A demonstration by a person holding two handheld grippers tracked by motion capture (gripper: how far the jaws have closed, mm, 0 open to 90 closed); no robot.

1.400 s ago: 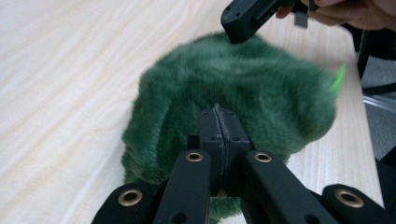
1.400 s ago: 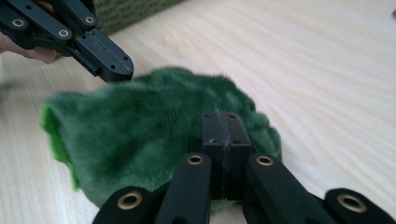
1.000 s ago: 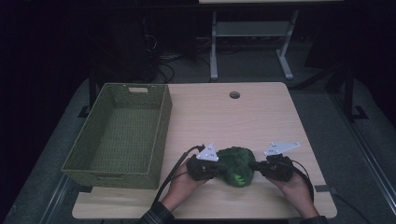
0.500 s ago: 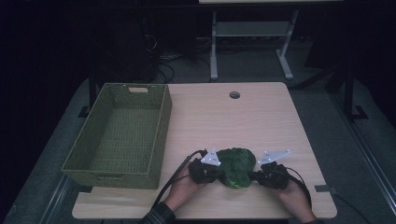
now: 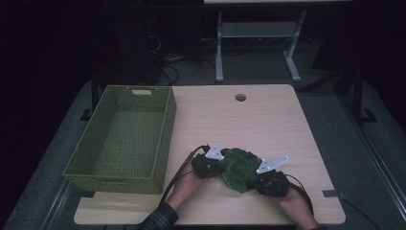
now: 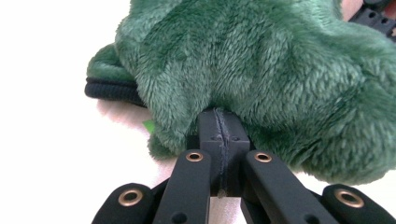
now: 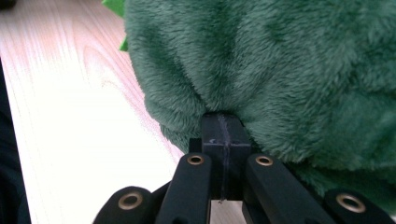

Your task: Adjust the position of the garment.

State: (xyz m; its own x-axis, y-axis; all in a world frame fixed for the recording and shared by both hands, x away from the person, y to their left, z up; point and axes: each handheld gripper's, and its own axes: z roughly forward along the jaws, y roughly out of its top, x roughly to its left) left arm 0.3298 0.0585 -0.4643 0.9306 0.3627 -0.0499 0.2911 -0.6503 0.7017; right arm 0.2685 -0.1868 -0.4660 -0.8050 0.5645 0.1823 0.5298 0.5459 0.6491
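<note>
A green plush thing (image 5: 241, 167) with a dark ribbed edge lies near the table's front edge, between my two grippers. My left gripper (image 5: 220, 167) is at its left side. In the left gripper view its jaws meet, and the left gripper (image 6: 219, 116) pinches the green plush (image 6: 261, 70). My right gripper (image 5: 261, 178) is at the plush's near right side. In the right gripper view the right gripper (image 7: 223, 119) is likewise shut, its tip buried in the plush (image 7: 280, 70). A hand holds each gripper from the front.
A green woven basket (image 5: 112, 184) with nothing in it stands on the left part of the wooden table (image 5: 239, 120). A round cable hole (image 5: 240, 97) sits at the table's far edge. Cables trail from both grippers toward the front.
The right gripper has drifted left and toward the front edge. Both hands have sunk a little, and the plush sits lower and flatter between them.
</note>
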